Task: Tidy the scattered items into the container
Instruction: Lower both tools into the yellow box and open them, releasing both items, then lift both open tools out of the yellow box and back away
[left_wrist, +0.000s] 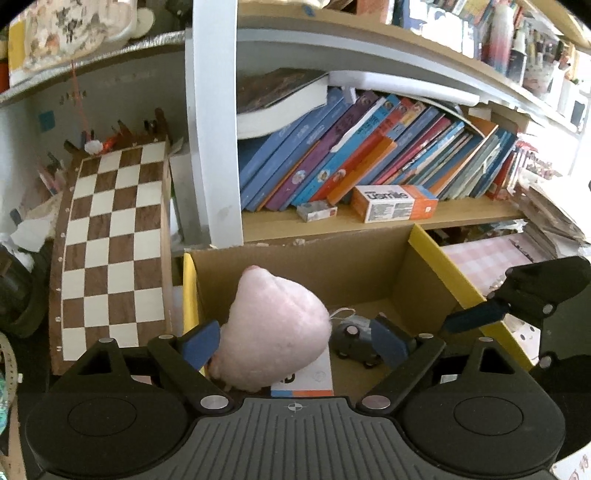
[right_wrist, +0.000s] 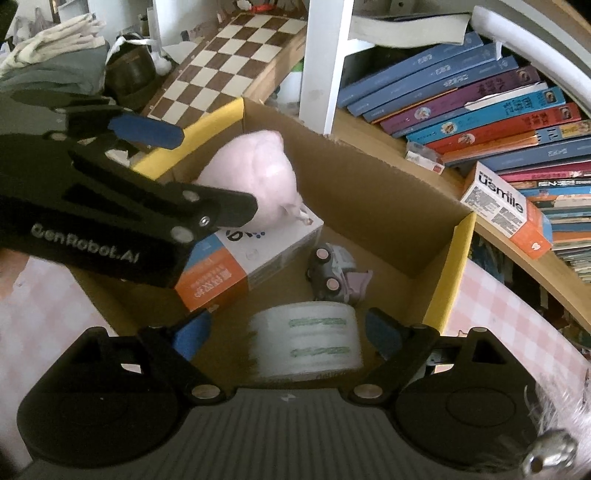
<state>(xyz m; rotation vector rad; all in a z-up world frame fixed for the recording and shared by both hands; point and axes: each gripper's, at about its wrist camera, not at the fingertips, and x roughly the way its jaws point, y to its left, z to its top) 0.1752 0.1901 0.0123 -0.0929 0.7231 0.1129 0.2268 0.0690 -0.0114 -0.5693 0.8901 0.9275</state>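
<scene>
A cardboard box (left_wrist: 295, 273) with yellow flaps stands below the bookshelf; it also shows in the right wrist view (right_wrist: 388, 206). A pink plush toy (left_wrist: 273, 332) rests in it on a white-and-orange carton (right_wrist: 236, 266), beside a small grey toy car (right_wrist: 332, 273). My left gripper (left_wrist: 295, 343) is open, its blue pads wide on either side of the plush (right_wrist: 255, 177). My right gripper (right_wrist: 288, 332) is open above a roll of clear tape (right_wrist: 306, 343) that lies between its pads, apart from both. The right gripper also shows in the left wrist view (left_wrist: 476, 317).
A chessboard (left_wrist: 110, 243) leans left of the box. Books (left_wrist: 369, 155) and an orange-white carton (left_wrist: 395, 203) fill the shelf behind it. A pink checked cloth (right_wrist: 509, 317) covers the table around the box. Bags and clutter (right_wrist: 55, 48) sit far left.
</scene>
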